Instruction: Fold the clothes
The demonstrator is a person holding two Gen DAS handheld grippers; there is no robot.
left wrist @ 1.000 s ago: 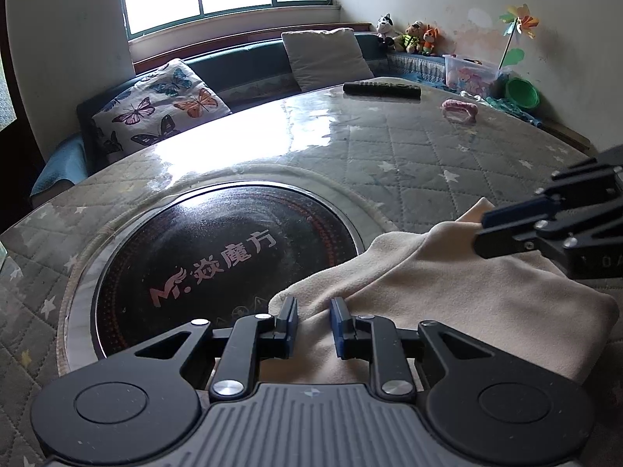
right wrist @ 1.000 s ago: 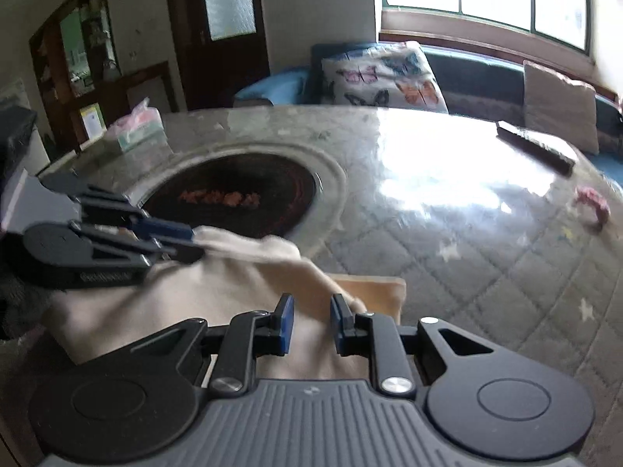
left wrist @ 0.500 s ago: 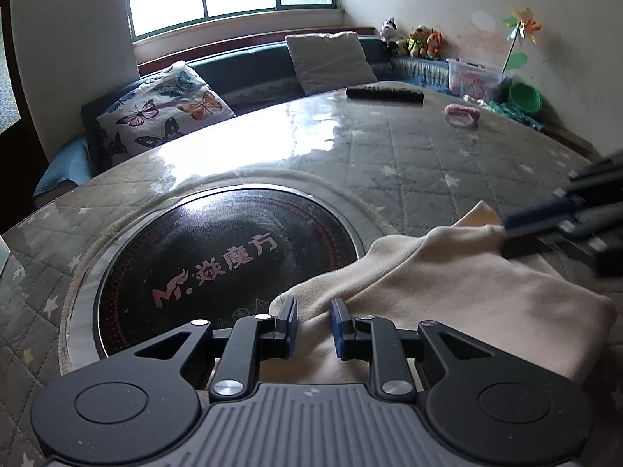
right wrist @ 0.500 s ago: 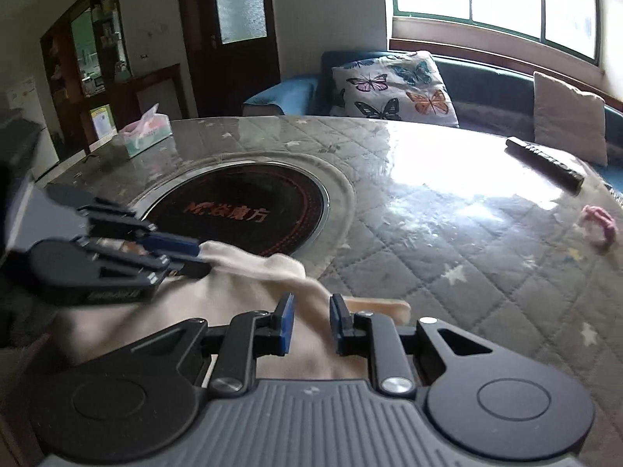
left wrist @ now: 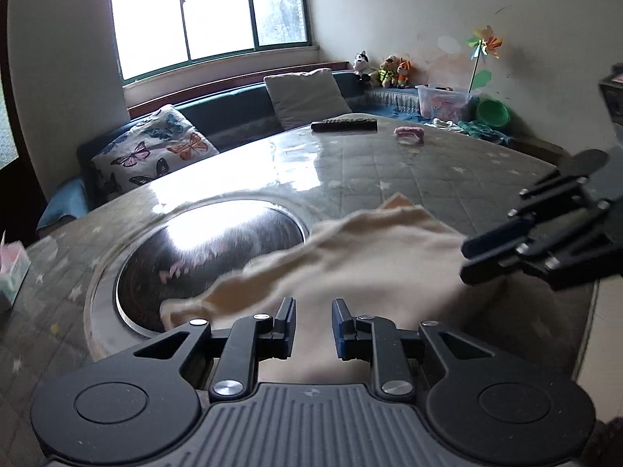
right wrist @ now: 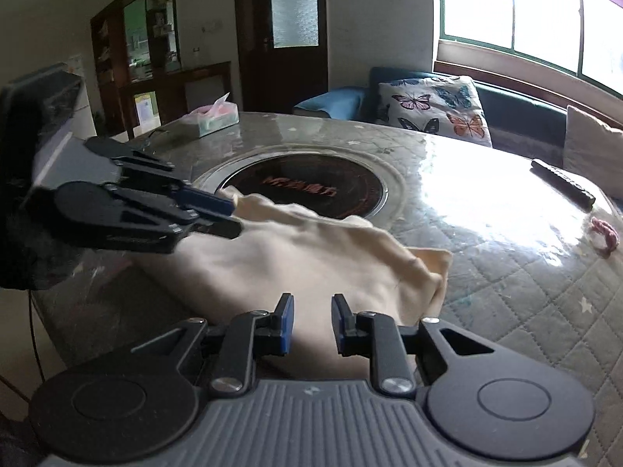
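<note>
Both grippers risen off cream garment point(right wrist: 311, 268); left gripper point(left wrist: 311, 323), right gripper point(right wrist: 311, 321) released, apparently empty. Regrasp edge squarely.

My left wrist camera sits low over the near table point(left wrist: 409, 179) edge, facing the far window point(left wrist: 210, 15) and bench. My right wrist camera, equally low and close, faces far-left toward the door point(right wrist: 288, 31). Both views share the cream garment point(left wrist: 373, 257), the round black inset point(right wrist: 307, 190) and the butterfly cushion point(right wrist: 436, 105).
</note>
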